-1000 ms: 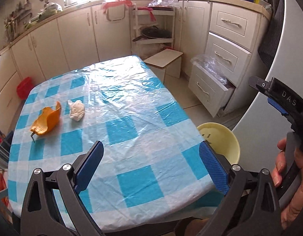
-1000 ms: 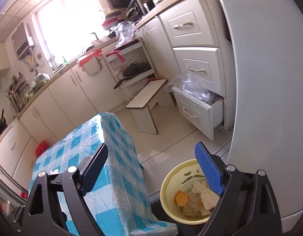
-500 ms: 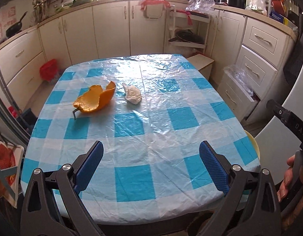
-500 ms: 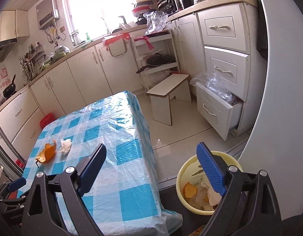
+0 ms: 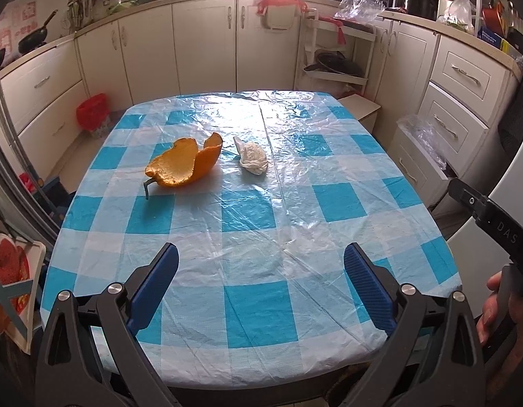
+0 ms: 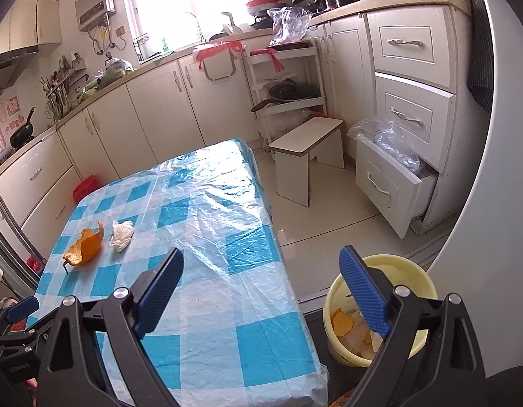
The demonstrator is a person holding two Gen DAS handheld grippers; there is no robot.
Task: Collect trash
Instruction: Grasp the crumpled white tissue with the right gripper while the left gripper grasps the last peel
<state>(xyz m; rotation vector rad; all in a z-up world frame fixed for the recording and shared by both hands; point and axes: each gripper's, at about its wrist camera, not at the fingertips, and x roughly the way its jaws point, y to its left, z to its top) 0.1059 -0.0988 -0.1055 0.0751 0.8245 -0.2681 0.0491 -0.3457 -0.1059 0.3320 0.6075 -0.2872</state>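
Blue-and-white checked plastic-covered table (image 5: 261, 224) bears curled orange peel (image 5: 185, 166) beside crumpled white tissue (image 5: 253, 158); left gripper (image 5: 259, 268) and right gripper (image 6: 261, 271) hover level, jaws wide, empty.

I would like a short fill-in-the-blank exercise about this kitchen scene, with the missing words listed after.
1. The orange peel lies on the table beside a crumpled white ____.
2. The yellow bucket stands on the ____ next to the table.
3. The bucket already holds some ____.
4. The fingers of the left gripper and the right gripper are both ____.

Missing words: tissue; floor; trash; open
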